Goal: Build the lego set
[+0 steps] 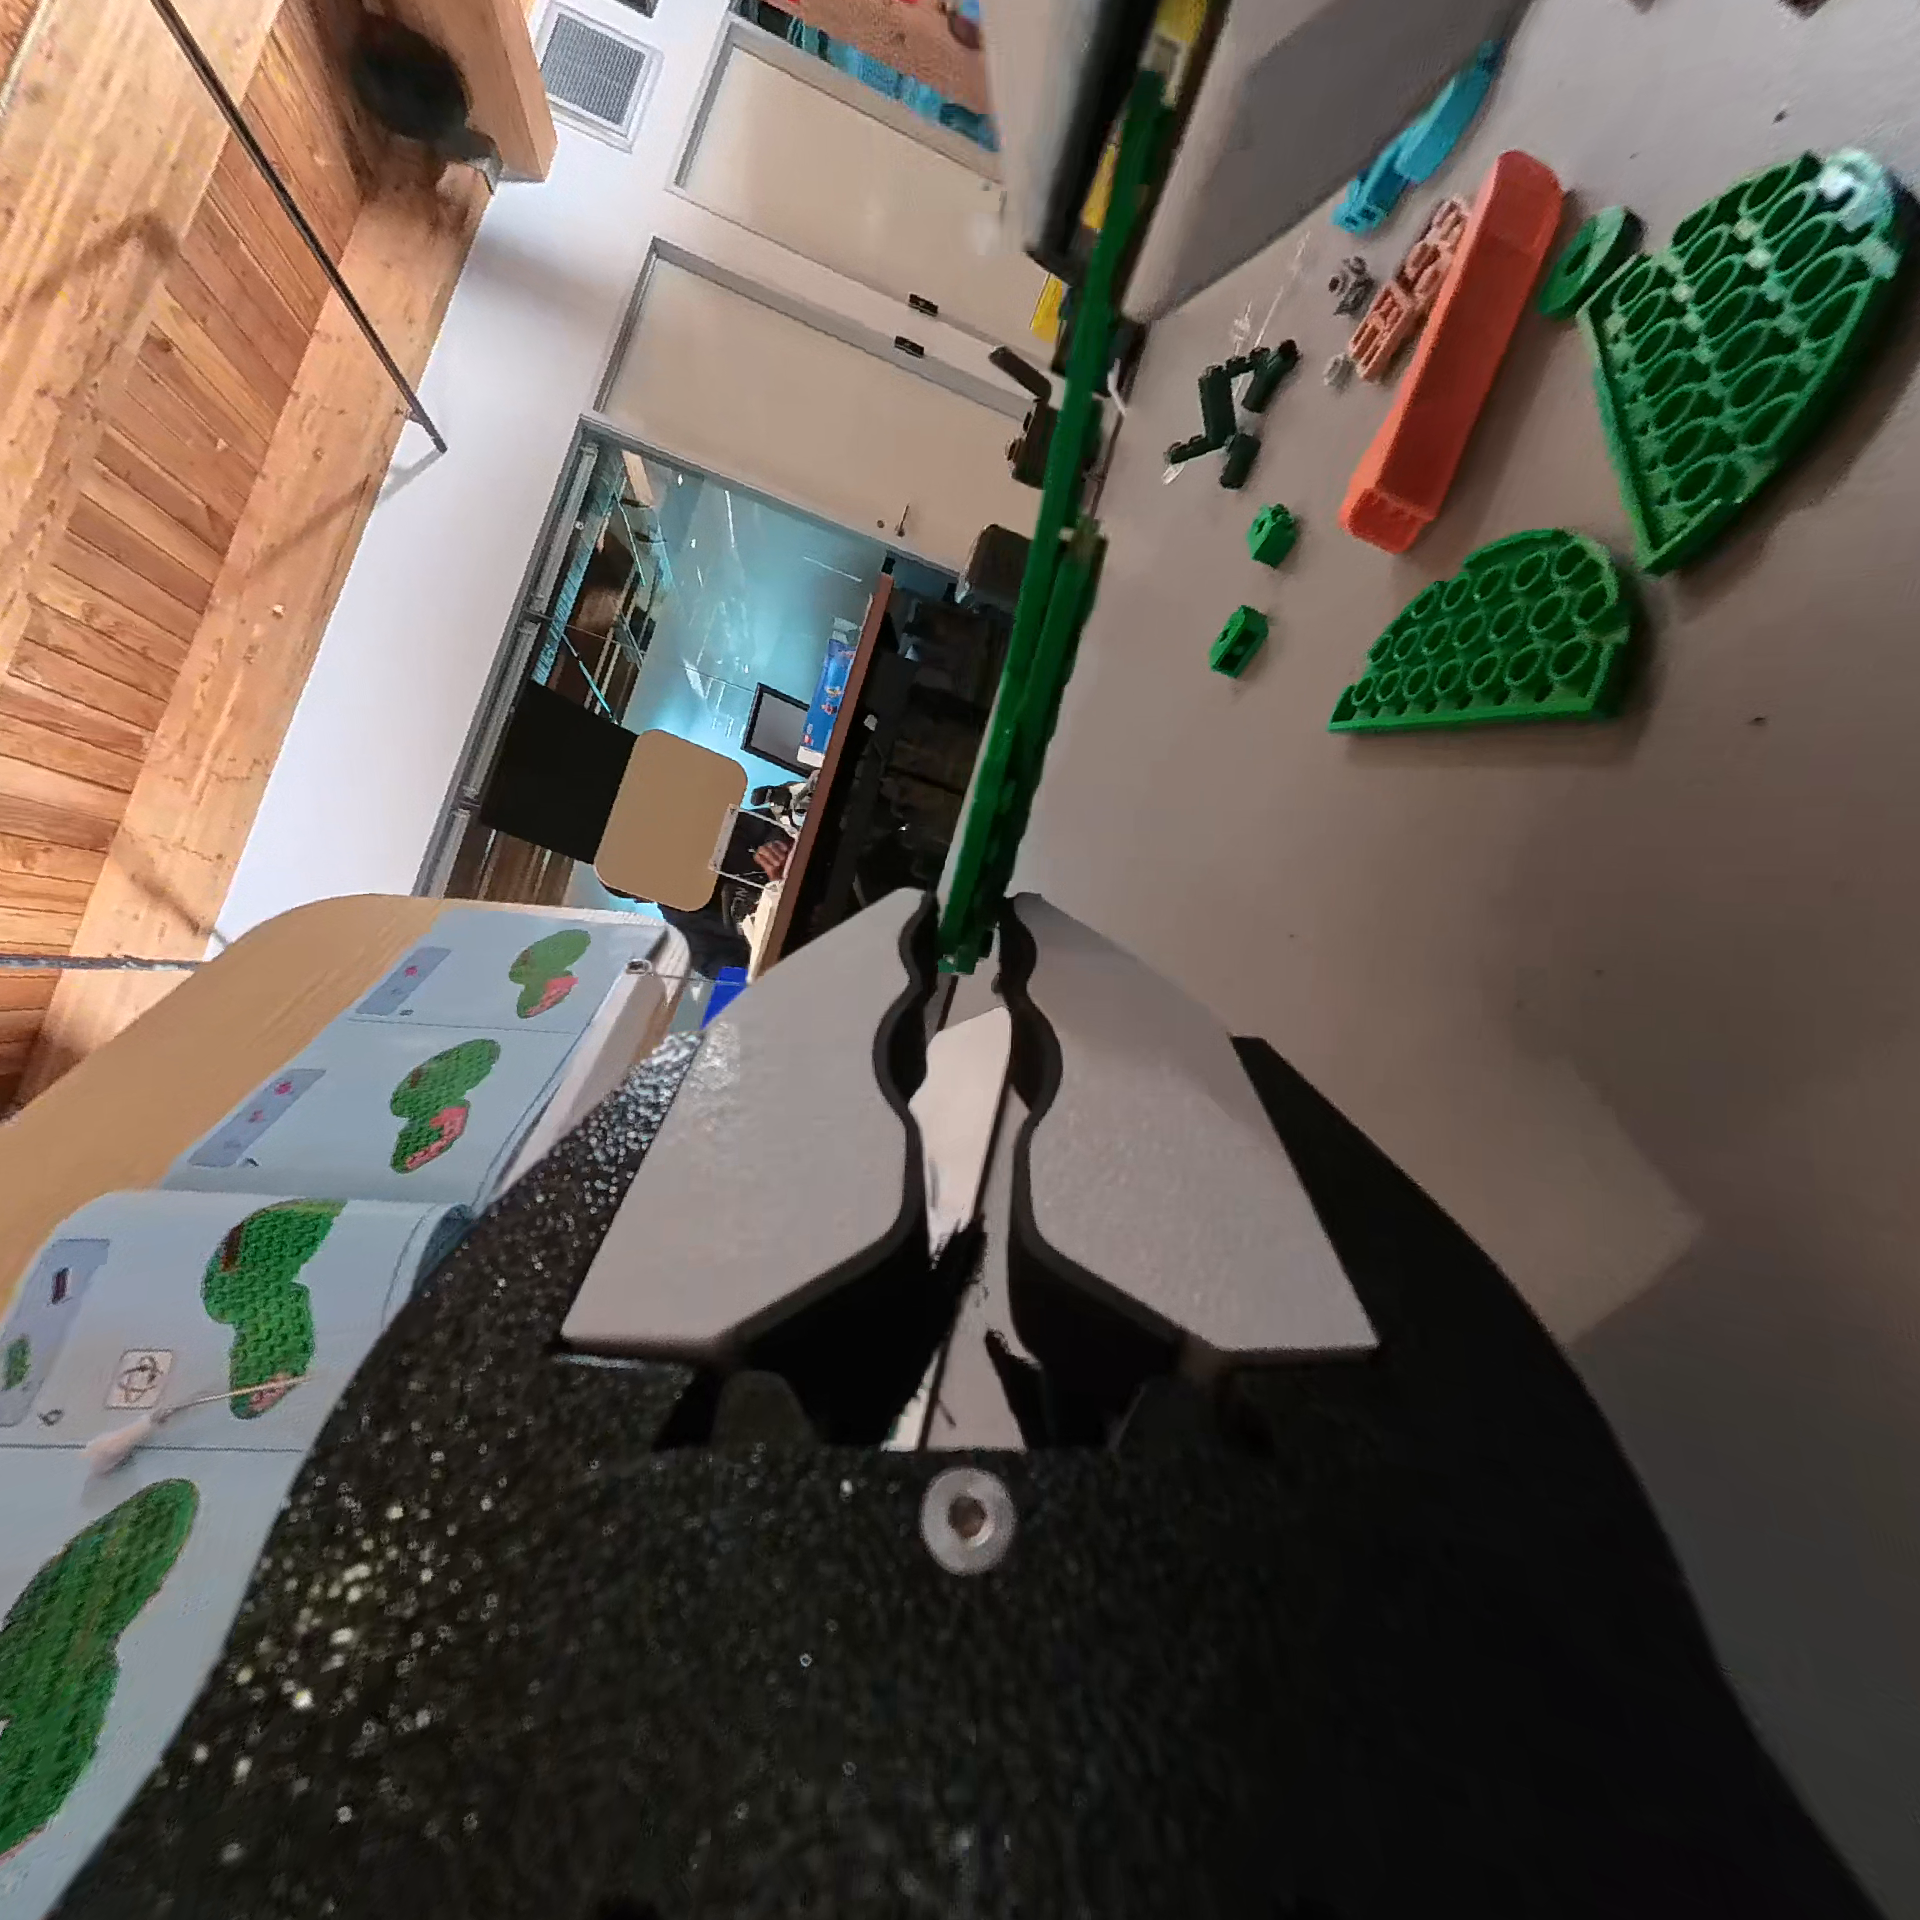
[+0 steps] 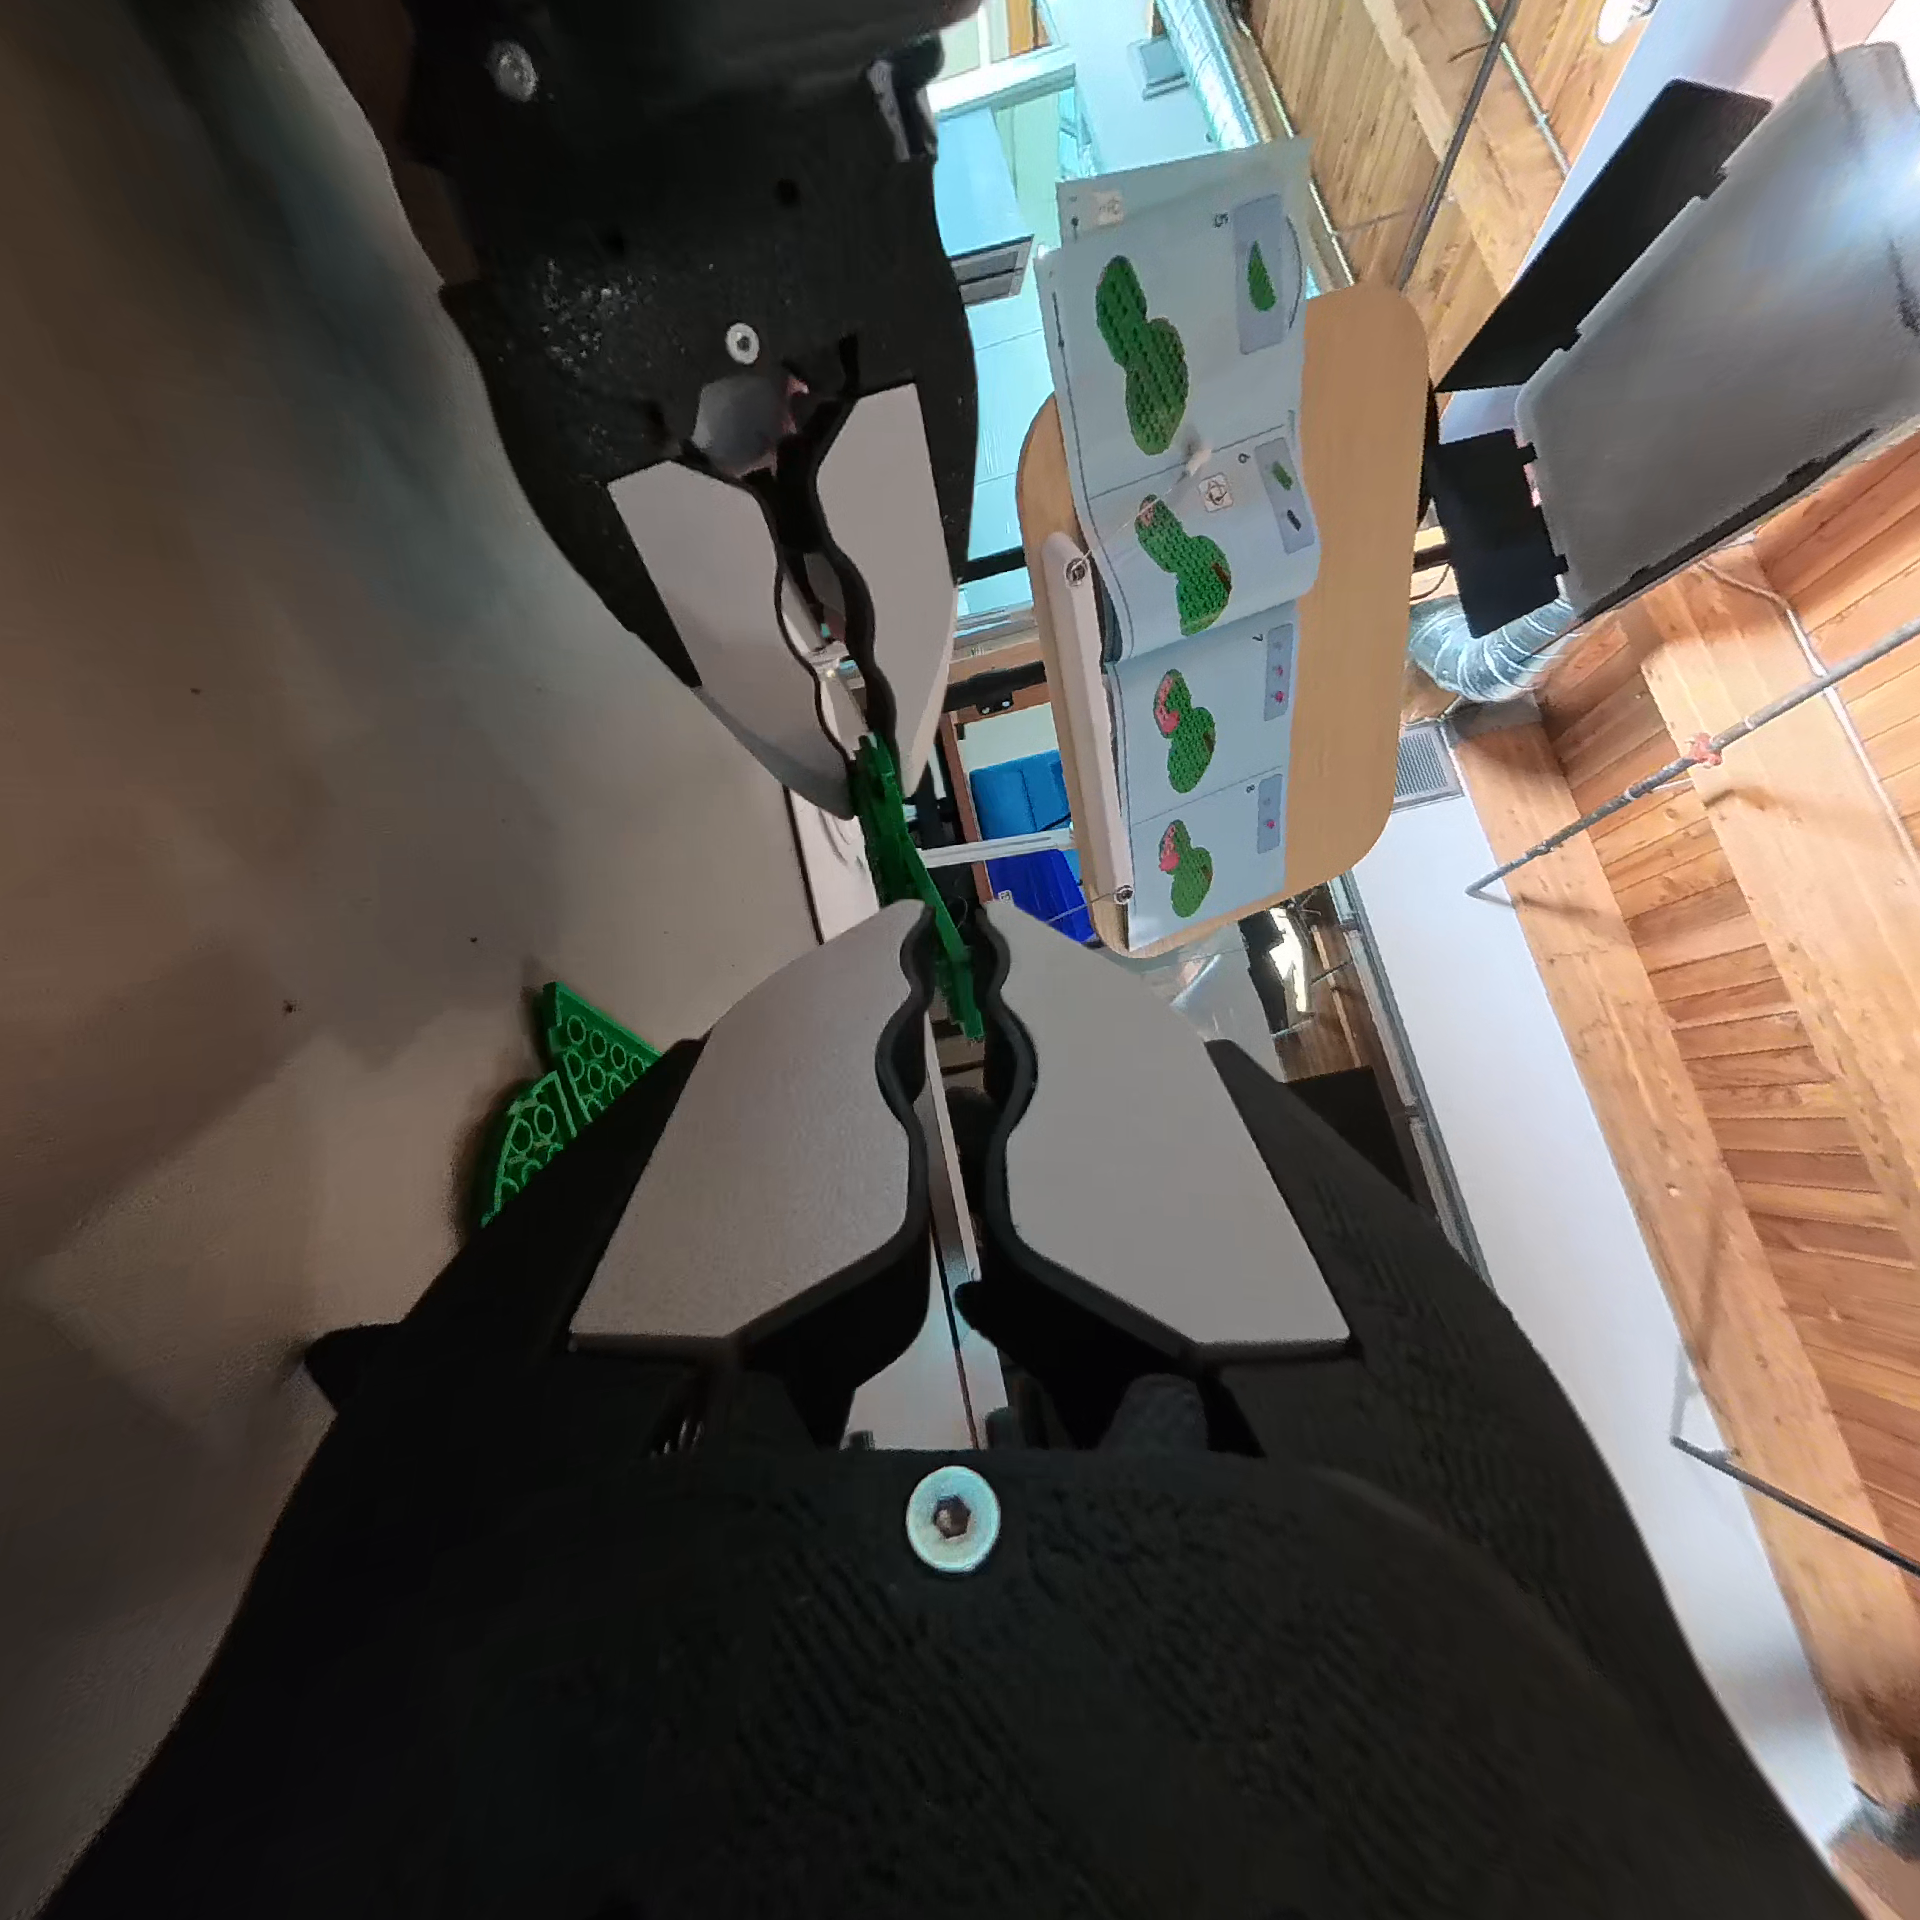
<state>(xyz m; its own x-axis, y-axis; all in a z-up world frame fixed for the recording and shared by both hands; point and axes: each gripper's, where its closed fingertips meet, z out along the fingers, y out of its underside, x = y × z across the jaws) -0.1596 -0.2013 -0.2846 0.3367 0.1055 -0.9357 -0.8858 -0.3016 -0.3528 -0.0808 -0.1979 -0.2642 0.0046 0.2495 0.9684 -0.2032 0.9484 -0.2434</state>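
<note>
Both claws pinch the same thing: a thin green plate assembly (image 1: 1023, 665) held edge-on in the air above the desk (image 1: 1351, 987). The left claw (image 1: 966, 951) is pressed together on its near end at about 12 o'clock from the fingers. In the right wrist view the right claw (image 2: 954, 971) nips the opposite end, with the left claw (image 2: 868, 758) facing it from 11 o'clock.

By my judgement the assembly is light and stiff along each plate but weak at its seams, so bending between the two grips could pop it apart. Hold is best taken flat across the faces near the ends, as now, with little twist. The plastic is smooth and could slip from the fingers.

Loose pieces lie on the desk toward 1 and 2 o'clock in the left wrist view: a half-round green plate (image 1: 1486, 644), a larger green plate (image 1: 1745, 353), an orange brick (image 1: 1455, 353), small dark green pieces (image 1: 1236, 416) and a blue piece (image 1: 1423, 135). An instruction booklet (image 2: 1184, 582) stands on a wooden stand (image 2: 1351, 582) at 2 o'clock in the right wrist view.

Seen edge-on, the assembly's outline and stud side cannot be made out. More green plates (image 2: 566, 1091) are half hidden behind the right claw.
</note>
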